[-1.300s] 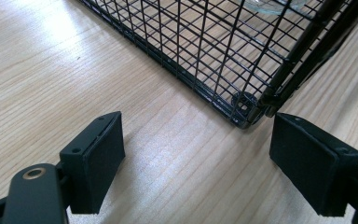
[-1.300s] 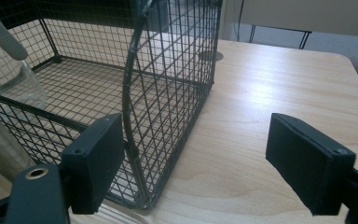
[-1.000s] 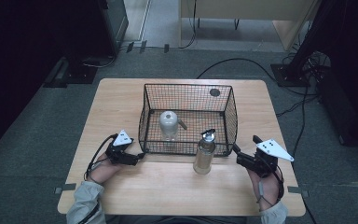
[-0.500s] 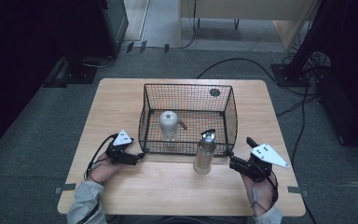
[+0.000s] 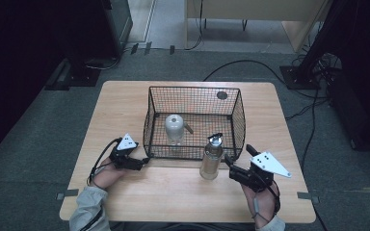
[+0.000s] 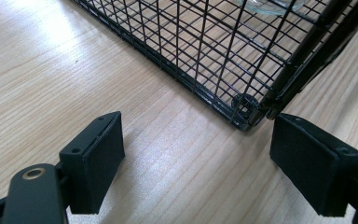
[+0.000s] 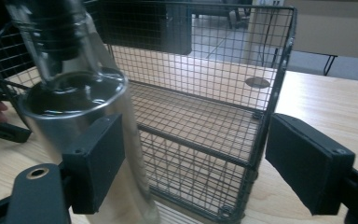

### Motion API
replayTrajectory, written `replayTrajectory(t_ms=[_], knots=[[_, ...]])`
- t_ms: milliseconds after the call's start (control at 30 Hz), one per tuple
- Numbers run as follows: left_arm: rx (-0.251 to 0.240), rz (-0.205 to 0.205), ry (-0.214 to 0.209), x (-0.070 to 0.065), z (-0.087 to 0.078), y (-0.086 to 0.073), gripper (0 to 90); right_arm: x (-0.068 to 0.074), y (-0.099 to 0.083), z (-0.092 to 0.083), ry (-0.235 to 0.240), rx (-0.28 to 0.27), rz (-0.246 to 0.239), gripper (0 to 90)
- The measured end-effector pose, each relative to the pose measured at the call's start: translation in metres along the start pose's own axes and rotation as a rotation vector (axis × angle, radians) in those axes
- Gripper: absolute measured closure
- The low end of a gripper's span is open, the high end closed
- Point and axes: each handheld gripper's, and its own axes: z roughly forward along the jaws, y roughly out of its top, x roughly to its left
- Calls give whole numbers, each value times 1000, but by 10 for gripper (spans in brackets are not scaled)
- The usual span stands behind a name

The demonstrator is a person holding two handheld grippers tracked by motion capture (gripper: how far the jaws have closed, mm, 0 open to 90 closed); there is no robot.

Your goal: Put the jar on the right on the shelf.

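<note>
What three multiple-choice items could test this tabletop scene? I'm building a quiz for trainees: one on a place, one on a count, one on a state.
1. Where does the steel bottle stand?
A. inside the wire basket
B. on the table, just outside the basket's near wall
C. on the floor

2. How many things sit inside the wire basket?
A. one
B. three
C. none

3. How are the right hand-held gripper jaws?
A. clamped on the bottle
B. gripping the basket rim
C. open, bottle not clamped

Answers: B, the bottle stands in front of the mesh; A, only the pale lidded jar is inside; C, the right pad stands far from the bottle.
</note>
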Motion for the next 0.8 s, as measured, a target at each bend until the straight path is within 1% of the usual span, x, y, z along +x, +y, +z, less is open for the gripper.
replayTrajectory(t_ms=[267,333,533,600,700,800], knots=[[0,2,1,0,0,0,179,8,2,-3,19,-17,-12,195],[0,2,1,0,0,0,179,10,2,-4,21,-18,-14,207],[1,4,2,0,0,0,179,14,2,-5,31,-26,-20,207],[-1,2,2,0,0,0,179,19,3,-7,47,-33,-31,208],[-1,2,2,0,0,0,179,25,3,-6,57,-35,-52,210],[-1,3,3,0,0,0,178,29,1,-4,69,-32,-61,211]])
